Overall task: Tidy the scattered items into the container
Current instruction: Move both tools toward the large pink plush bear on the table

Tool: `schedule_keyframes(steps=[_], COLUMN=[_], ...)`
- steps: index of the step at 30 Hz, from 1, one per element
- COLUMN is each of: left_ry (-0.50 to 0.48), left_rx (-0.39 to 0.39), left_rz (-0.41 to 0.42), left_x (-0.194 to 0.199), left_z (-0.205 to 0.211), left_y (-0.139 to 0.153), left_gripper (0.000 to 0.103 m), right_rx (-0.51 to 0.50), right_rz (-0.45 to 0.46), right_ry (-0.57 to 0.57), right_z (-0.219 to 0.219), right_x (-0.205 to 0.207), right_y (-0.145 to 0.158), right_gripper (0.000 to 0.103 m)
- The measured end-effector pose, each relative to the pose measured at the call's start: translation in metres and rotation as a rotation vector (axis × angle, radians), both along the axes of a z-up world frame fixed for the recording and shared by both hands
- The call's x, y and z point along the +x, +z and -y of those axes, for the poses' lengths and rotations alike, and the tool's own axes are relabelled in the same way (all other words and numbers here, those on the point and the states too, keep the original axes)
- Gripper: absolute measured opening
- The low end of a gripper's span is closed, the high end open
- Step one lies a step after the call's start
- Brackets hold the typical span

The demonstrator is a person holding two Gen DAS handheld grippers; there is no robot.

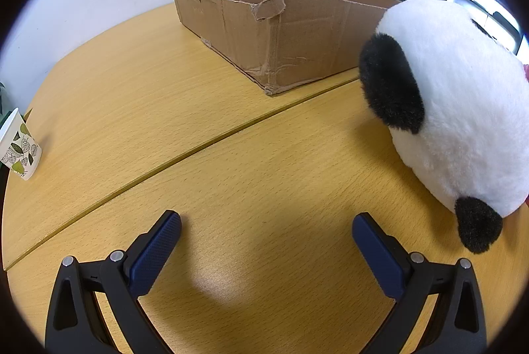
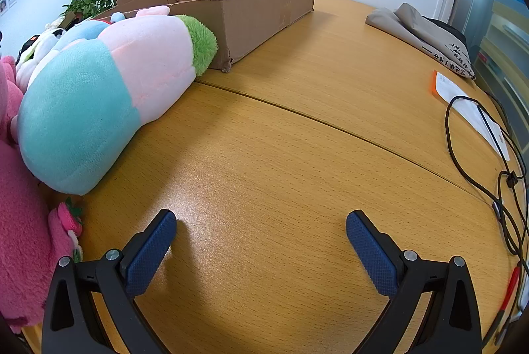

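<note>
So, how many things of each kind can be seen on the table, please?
Plush toys: 3 clear ones, the panda, the pastel toy and the pink toy; more behind are unclear
Cardboard box: 1
Paper cup: 1
Folded cloth bag: 1
Black cable: 1
Total: 7

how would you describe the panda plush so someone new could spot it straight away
Start at the cardboard box at the back of the wooden table. In the left wrist view, the panda plush lies on the table in front of the box's right end, ahead and right of the open left gripper. It is the only black-and-white toy; the plush toys in the right wrist view are pastel or pink.
</note>
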State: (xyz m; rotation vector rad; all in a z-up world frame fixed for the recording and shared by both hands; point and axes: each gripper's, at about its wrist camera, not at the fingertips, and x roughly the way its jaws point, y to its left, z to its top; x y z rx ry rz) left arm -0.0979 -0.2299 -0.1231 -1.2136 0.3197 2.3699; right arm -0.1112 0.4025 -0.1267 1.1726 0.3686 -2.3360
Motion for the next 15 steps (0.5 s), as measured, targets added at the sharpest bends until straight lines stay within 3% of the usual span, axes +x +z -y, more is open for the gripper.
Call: schedule_keyframes(steps=[5, 11, 15], left_ry=[0.000, 0.000, 0.006], left_rx=[0.000, 0.000, 0.001], left_rz=[0.000, 0.000, 0.000], left_x=[0.000, 0.000, -0.001], left_z=[0.000, 0.000, -0.001], left_y=[0.000, 0.000, 0.000], left_gripper=[0.103, 0.103, 0.103], right_rx=[-0.002, -0.002, -0.003], right_rz=[0.002, 0.001, 0.001], right_ry=[-0.013, -0.068, -0.180], right_z=[-0.001, -0.011, -0.016], right_x=[0.003, 0.035, 0.049], right_y=[0.001, 0.002, 0.002], right_gripper=[0.103, 0.103, 0.103])
